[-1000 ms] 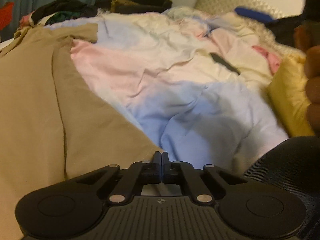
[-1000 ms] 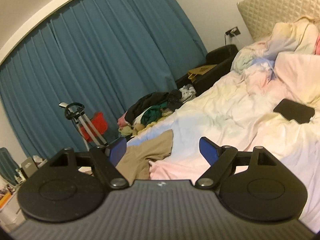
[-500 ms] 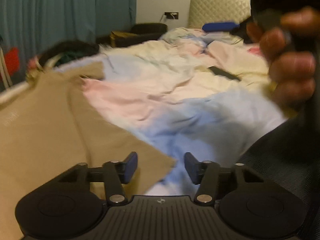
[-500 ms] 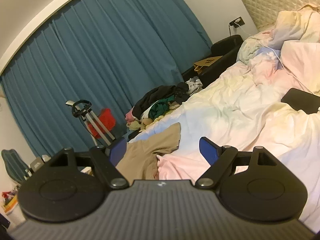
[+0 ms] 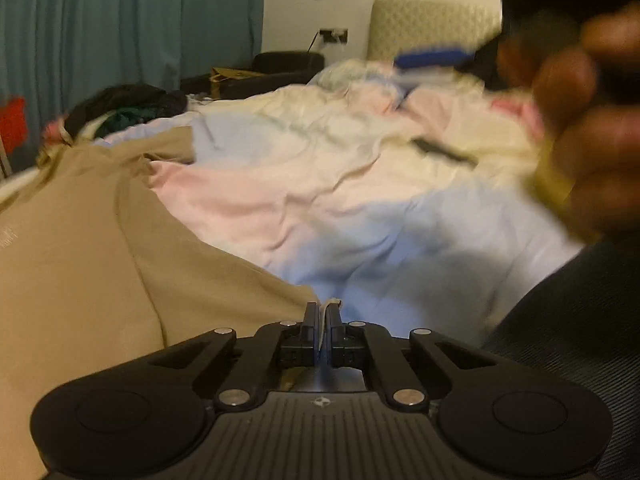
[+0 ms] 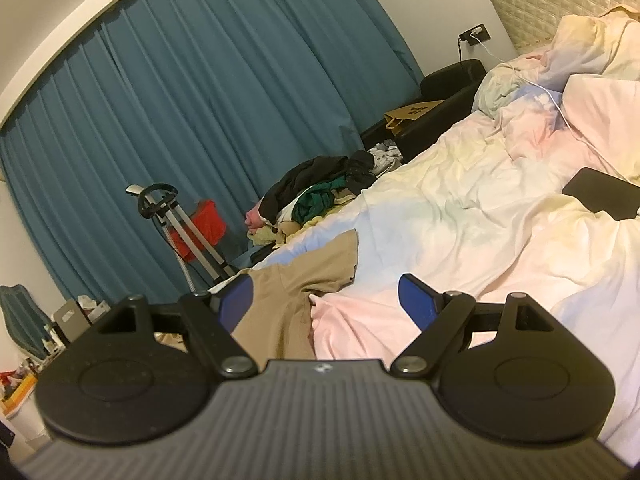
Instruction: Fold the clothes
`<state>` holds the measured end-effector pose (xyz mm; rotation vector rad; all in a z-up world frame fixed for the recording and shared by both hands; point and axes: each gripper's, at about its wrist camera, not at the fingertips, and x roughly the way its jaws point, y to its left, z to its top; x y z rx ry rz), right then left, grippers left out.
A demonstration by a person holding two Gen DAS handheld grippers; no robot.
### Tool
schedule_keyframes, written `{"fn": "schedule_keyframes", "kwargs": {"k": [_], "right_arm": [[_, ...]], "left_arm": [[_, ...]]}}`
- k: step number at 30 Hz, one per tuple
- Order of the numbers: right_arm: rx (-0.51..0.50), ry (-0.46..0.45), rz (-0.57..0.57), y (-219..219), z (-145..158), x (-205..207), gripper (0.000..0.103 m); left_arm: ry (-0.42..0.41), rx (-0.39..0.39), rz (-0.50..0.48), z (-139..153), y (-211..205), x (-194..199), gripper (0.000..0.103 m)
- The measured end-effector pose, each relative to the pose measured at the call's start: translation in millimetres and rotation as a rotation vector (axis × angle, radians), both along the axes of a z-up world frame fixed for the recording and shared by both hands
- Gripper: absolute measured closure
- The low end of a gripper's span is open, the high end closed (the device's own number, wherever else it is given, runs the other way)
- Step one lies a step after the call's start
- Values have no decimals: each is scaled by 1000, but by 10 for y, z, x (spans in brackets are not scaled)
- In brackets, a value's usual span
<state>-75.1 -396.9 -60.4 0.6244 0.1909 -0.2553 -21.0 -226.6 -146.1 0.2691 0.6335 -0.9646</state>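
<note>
Cataloguing the bed at this moment, I logged these items. Item one: a tan T-shirt, spread mostly flat on the near left of the pastel duvet, one sleeve reaching toward the far side; no fold was visible in it yet. Item two: my left gripper, jaws pinched together on a thin edge of cloth at the shirt's near corner, a pale sliver showing between them. Item three: my right gripper, jaws standing wide with nothing between them, raised above the bed and looking over the shirt's far sleeve. Item four: a heap of unfolded clothes at the far edge of the bed, untouched. Item five: a dark phone lying on the duvet, well apart from the shirt. My judgement: the folding had barely begun. One corner was secured; a second hold, every fold of this shirt and the whole heap remained.
</note>
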Motion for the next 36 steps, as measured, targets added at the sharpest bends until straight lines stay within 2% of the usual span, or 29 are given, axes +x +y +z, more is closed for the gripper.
{"fn": "schedule_keyframes", "kwargs": {"k": [3, 5, 8, 10, 11, 13, 15, 17, 20, 23, 27, 32, 35, 36], "right_arm": [[2, -5, 5, -3, -4, 4, 21], [2, -2, 13, -3, -7, 15, 21], [6, -3, 37, 21, -6, 20, 21], [3, -6, 50, 47, 0, 22, 21], [0, -7, 58, 61, -1, 30, 21], [8, -2, 81, 77, -8, 77, 21], [36, 19, 125, 80, -20, 203, 21], [88, 45, 182, 85, -25, 431, 21], [246, 94, 269, 42, -124, 980, 21], [378, 133, 308, -5, -356, 1679, 21], [412, 152, 236, -49, -789, 2497, 21], [473, 170, 137, -174, -1469, 3195, 21], [426, 77, 121, -191, -1662, 3422, 21], [406, 42, 118, -207, -1674, 3493, 21]], "left_arm": [[116, -38, -41, -2, -41, 5, 101], [163, -41, -29, -61, -48, 49, 101], [210, -65, 14, -37, 46, 150, 93], [209, -68, 67, 59, 180, 195, 63], [219, -80, 94, 126, 275, 226, 56], [242, -105, 147, 259, 468, 292, 34], [256, -134, 201, 423, 698, 382, 23], [214, -136, 259, 578, 892, 477, 22], [110, -105, 370, 731, 1129, 637, 18], [48, -150, 476, 711, 1368, 852, 17], [30, -206, 594, 560, 1648, 1109, 17], [19, -210, 667, 422, 1862, 1376, 17], [30, -239, 689, 375, 1949, 1564, 17], [73, -274, 701, 330, 1988, 1666, 17]]}}
